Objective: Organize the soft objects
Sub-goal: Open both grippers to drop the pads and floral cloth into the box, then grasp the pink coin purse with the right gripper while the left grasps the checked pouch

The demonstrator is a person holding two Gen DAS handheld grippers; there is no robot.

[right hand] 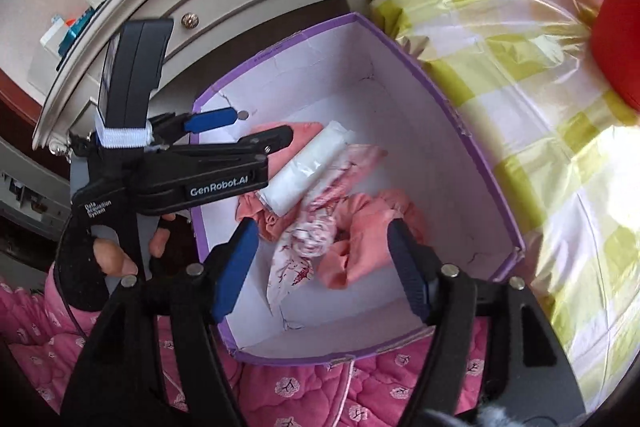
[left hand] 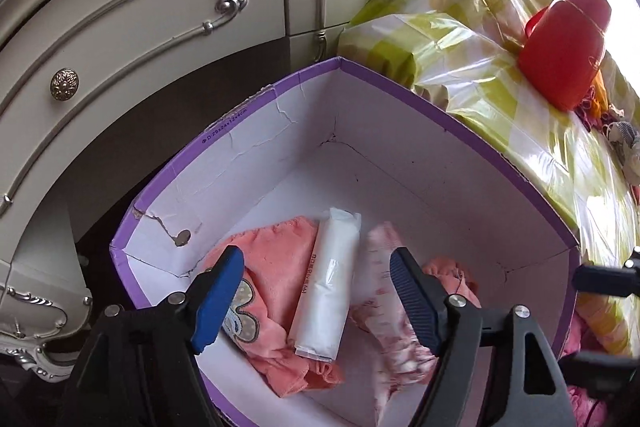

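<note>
A white box with a purple rim (left hand: pixel 384 83) (right hand: pixel 440 87) holds soft items. A salmon towel cloth (left hand: pixel 280 259) (right hand: pixel 368 227) lies on its floor, with a white rolled packet (left hand: pixel 332 279) (right hand: pixel 304 167) across it. A pink-and-white patterned cloth (left hand: pixel 384 327) (right hand: pixel 348 163) lies crumpled beside the roll. My left gripper (left hand: pixel 316 261) (right hand: pixel 256 129) hangs open over the box, its blue pads wide on either side of the roll and touching nothing. My right gripper (right hand: pixel 322 231) is open above the patterned and salmon cloths, holding nothing.
A cream dresser with silver handles (left hand: pixel 160 7) stands right behind the box. A yellow-green checked plastic cover (left hand: pixel 480 59) (right hand: pixel 520 67) borders the box's right side, with a red container (left hand: pixel 564 55) on it. A pink quilted fabric (right hand: pixel 300 387) lies at the near edge. A person's hand (right hand: pixel 116 259) holds the left gripper.
</note>
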